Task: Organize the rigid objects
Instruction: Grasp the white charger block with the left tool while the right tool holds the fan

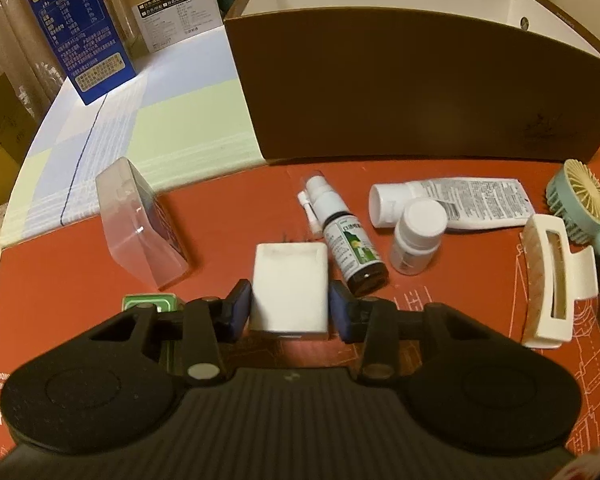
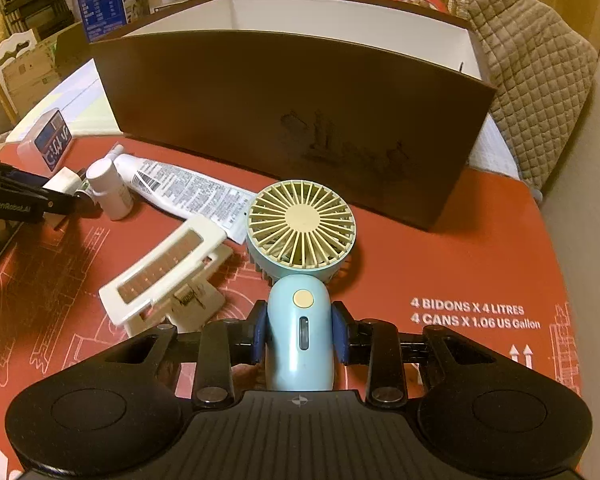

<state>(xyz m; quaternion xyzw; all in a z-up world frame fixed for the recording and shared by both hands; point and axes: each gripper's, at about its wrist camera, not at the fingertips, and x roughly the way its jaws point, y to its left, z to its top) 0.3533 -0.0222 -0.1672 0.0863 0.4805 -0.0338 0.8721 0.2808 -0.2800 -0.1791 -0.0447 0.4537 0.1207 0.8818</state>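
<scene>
Reading both wrist views: your left gripper has its blue pads set against the two sides of the white block, so it reads as clamped on it; your right gripper is likewise closed around the pale blue handle of the handheld fan. Key relation: the brown box stands directly ahead of both tongs, its near wall upright and facing you, its white interior open at the top, so each held item must go up and over that wall. The fan's long axis runs along the right fingers, head forward toward the box; it seems to rest on the red mat. The right gripper looks nearer the wall than the left, judged loosely. The left view alone shows the spray bottle, the pill bottle and the clear case beside the block; the right view alone shows the fan's button and the hair clip just left of its handle. The tube lies crosswise in both. Whether the block is lifted: cannot tell
</scene>
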